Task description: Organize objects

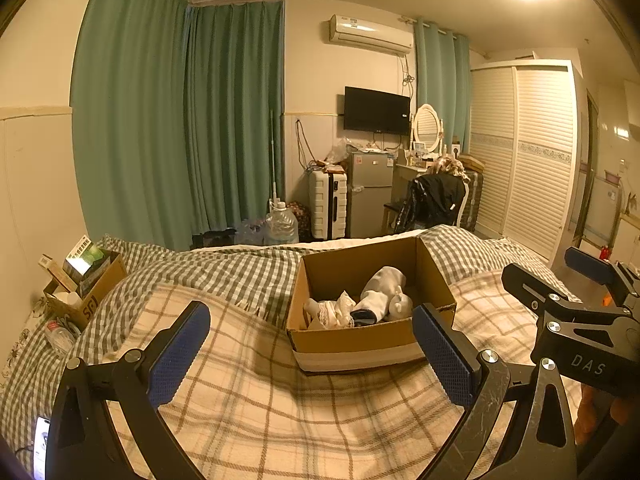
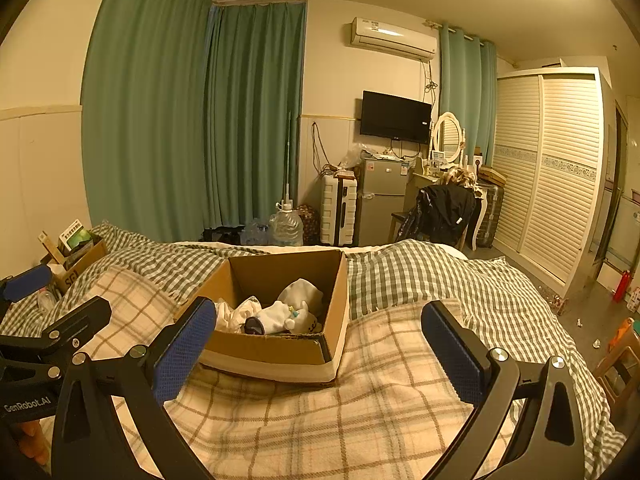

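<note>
We are holding both grippers low over the beige plaid blanket [image 1: 280, 420], with the open cardboard box [image 1: 360, 344] sitting on it just ahead. The left gripper [image 1: 312, 354] is standing wide open and gripping nothing, its blue pads spread to either side of the box's near wall; the right gripper [image 2: 320, 354] is likewise gaping and holding nothing, with bare blanket between its fingers and the box ahead and to the left. Each tool is showing at the edge of the other's view, so they are hovering close side by side. The green checked duvet [image 2: 440, 280] is running beyond the box to the bed's far edge, and floor lies open to the right by the louvred wardrobe [image 2: 560, 184].

Inside the box, white socks and cloth pieces [image 1: 380, 296] are lying in a jumble; we cannot separate them piece by piece. A second box [image 1: 92, 292] at the bed's left edge is partly cut off.
</note>
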Demonstrator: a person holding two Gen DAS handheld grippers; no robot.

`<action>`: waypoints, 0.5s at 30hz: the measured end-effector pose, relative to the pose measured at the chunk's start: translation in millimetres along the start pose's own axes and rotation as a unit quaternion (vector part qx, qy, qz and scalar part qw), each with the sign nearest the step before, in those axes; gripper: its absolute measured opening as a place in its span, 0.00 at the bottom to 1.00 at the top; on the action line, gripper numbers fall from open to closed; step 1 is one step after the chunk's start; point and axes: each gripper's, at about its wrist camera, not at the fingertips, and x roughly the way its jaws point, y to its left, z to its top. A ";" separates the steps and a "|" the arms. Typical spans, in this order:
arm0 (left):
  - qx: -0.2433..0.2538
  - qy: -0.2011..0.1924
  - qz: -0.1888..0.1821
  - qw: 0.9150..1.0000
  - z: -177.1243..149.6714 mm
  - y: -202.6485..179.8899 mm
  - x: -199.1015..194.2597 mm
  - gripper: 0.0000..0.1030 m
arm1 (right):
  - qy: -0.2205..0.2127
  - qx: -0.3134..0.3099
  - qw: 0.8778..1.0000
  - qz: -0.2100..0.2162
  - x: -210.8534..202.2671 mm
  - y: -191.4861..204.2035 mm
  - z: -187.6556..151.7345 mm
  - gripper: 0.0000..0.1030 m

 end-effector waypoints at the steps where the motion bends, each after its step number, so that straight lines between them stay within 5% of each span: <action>1: 0.000 0.000 0.000 1.000 -0.4 0.2 0.2 1.00 | 0.000 0.000 1.000 0.000 0.0 0.1 -0.1 1.00; 15: -0.001 0.001 0.007 1.000 -0.9 0.1 0.1 1.00 | 0.003 0.000 1.000 -0.001 1.6 1.4 -1.3 1.00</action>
